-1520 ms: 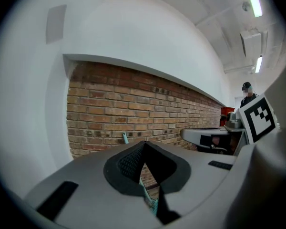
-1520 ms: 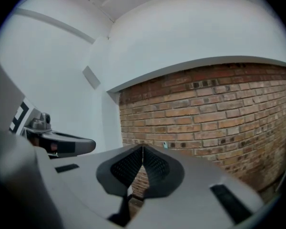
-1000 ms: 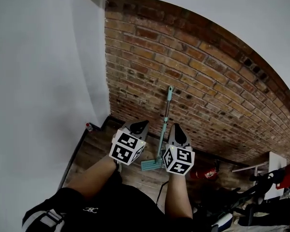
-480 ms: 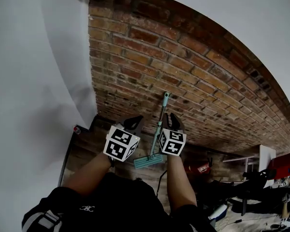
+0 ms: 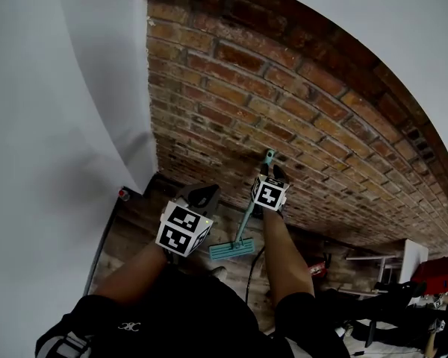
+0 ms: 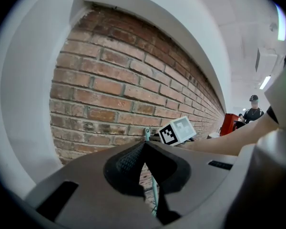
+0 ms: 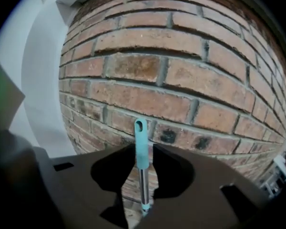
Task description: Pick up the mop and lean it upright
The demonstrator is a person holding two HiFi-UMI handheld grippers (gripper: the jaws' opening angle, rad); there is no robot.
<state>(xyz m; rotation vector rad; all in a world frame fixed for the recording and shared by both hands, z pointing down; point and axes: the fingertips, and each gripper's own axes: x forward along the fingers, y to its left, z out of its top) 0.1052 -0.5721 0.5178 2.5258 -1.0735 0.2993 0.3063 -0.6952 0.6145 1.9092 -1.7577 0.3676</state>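
Red-brown brick wall (image 5: 306,103) meets a white wall (image 5: 52,125) at a corner, above a dark wood floor (image 5: 131,233). The mop (image 5: 244,226) stands nearly upright, leaning on the brick: flat teal head (image 5: 231,250) on the floor, metal pole, teal grip (image 7: 141,144) with a hanging hole. The right gripper (image 7: 141,151) has just been opening its jaws; they stand apart with the grip between them. The left gripper (image 6: 144,146) is closed and empty, left of the mop.
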